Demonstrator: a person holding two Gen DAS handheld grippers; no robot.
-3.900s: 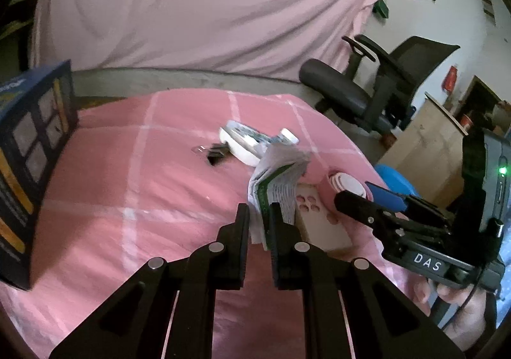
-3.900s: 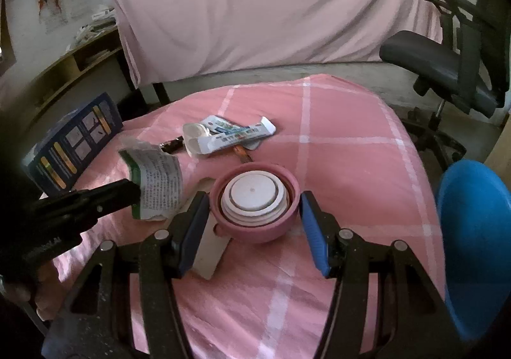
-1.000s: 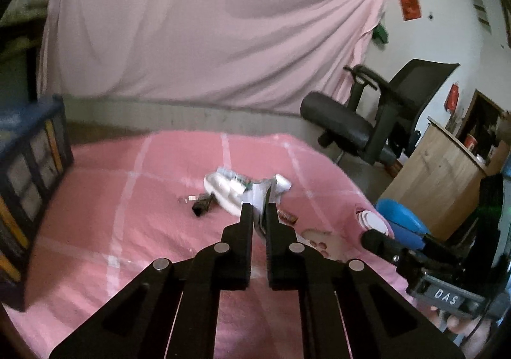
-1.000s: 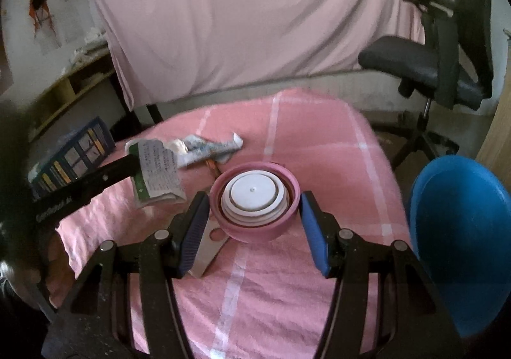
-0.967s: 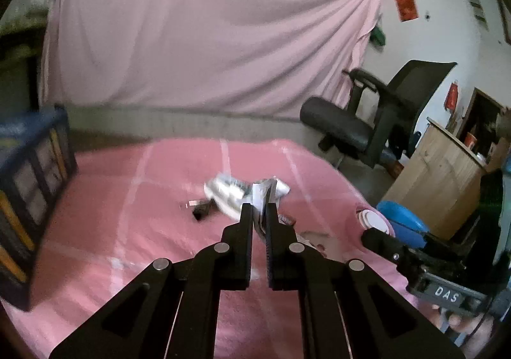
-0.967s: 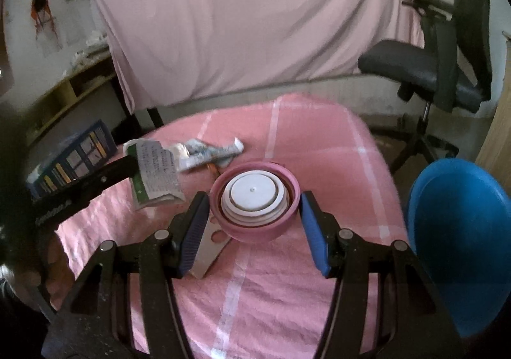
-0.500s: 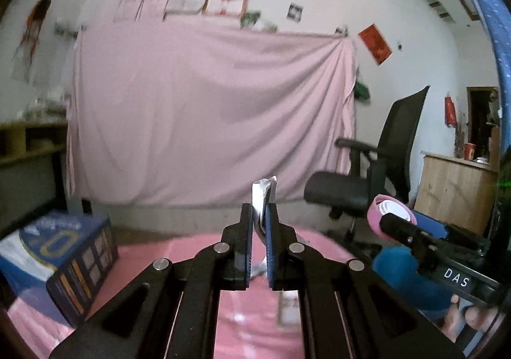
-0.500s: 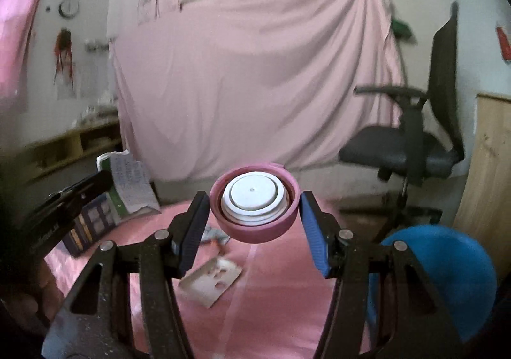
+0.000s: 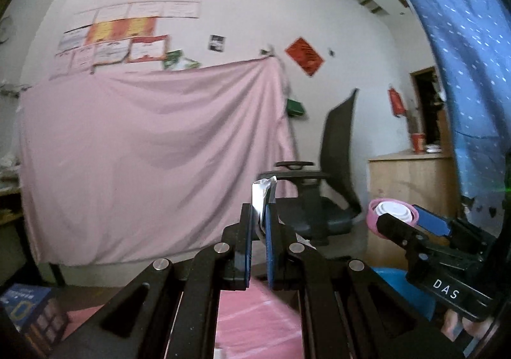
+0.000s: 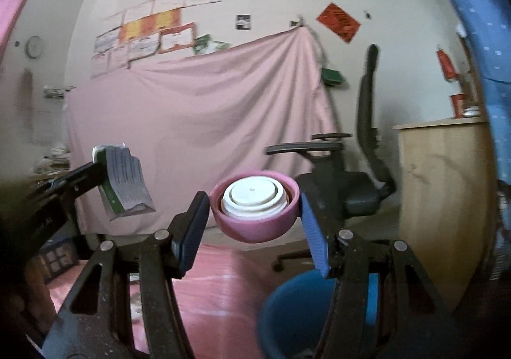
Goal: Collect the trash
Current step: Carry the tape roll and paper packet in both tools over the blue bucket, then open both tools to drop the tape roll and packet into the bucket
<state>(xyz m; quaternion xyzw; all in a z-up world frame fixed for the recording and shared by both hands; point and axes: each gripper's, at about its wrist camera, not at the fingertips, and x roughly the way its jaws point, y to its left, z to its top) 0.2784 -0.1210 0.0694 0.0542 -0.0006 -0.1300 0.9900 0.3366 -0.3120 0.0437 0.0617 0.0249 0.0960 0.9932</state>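
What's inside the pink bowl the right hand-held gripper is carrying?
In the pink bowl sits a white round lid or cap with stepped rings, filling most of the opening. Anything beneath it is hidden. The right hand-held gripper clamps the bowl's sides.

My right gripper (image 10: 255, 224) has blue pads (image 10: 311, 237) against a pink bowl (image 10: 255, 224) with a white lid (image 10: 252, 194). My left gripper (image 9: 259, 224) shows a white-and-green printed leaflet (image 10: 124, 181). Below sit a blue bin (image 10: 297, 311) and a pink cloth with pale stripes (image 10: 217, 288).
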